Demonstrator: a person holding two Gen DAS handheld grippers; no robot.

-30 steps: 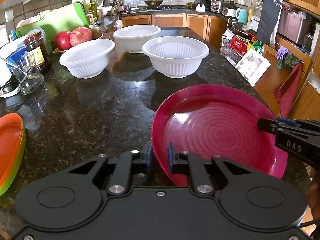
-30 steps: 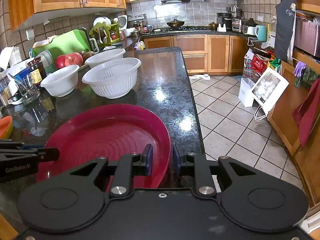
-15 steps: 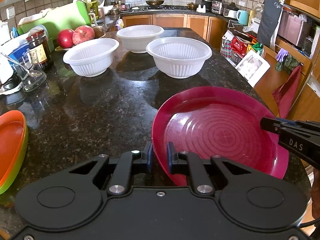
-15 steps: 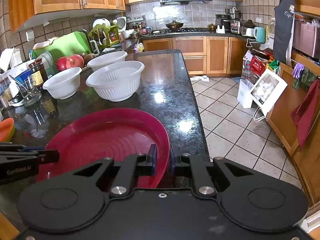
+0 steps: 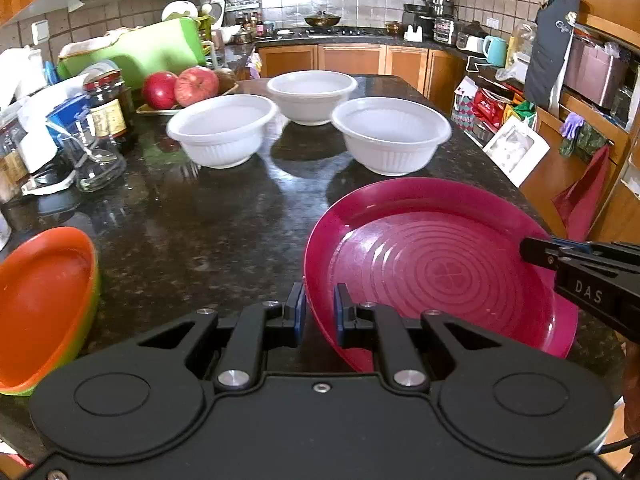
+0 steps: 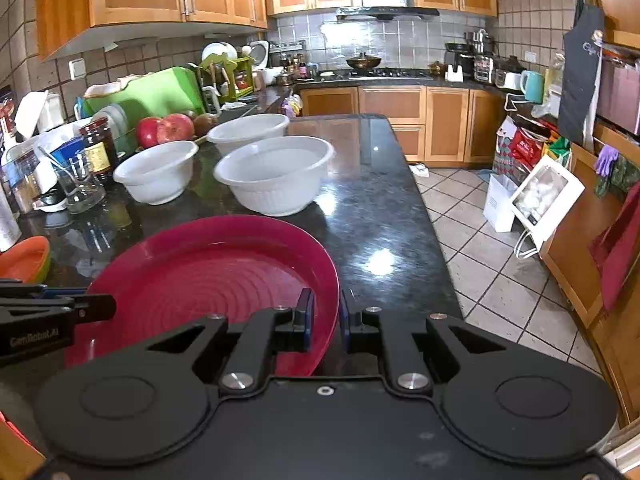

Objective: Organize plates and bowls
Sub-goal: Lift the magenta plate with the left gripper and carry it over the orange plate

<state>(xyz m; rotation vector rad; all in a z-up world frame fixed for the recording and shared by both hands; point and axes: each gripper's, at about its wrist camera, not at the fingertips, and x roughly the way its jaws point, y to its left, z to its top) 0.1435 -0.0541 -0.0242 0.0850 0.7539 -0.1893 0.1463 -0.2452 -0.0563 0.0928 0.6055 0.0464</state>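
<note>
The plate point(image 5: 440, 272) is deep magenta with raised concentric rings across its well and a small clover-like mark at the centre. The three bowls point(image 5: 390, 134) are plain white with fine vertical ribbing on their outer walls. The counter point(image 5: 192, 232) is glossy black stone flecked with grey and brown. At its left edge an orange plate point(image 5: 40, 300) sits on a lime-green one. Each hand-held gripper point(image 5: 319, 312) is matte black with blue pads point(image 5: 298, 316). The apples point(image 5: 180, 86) are red, one streaked yellowish.
</note>
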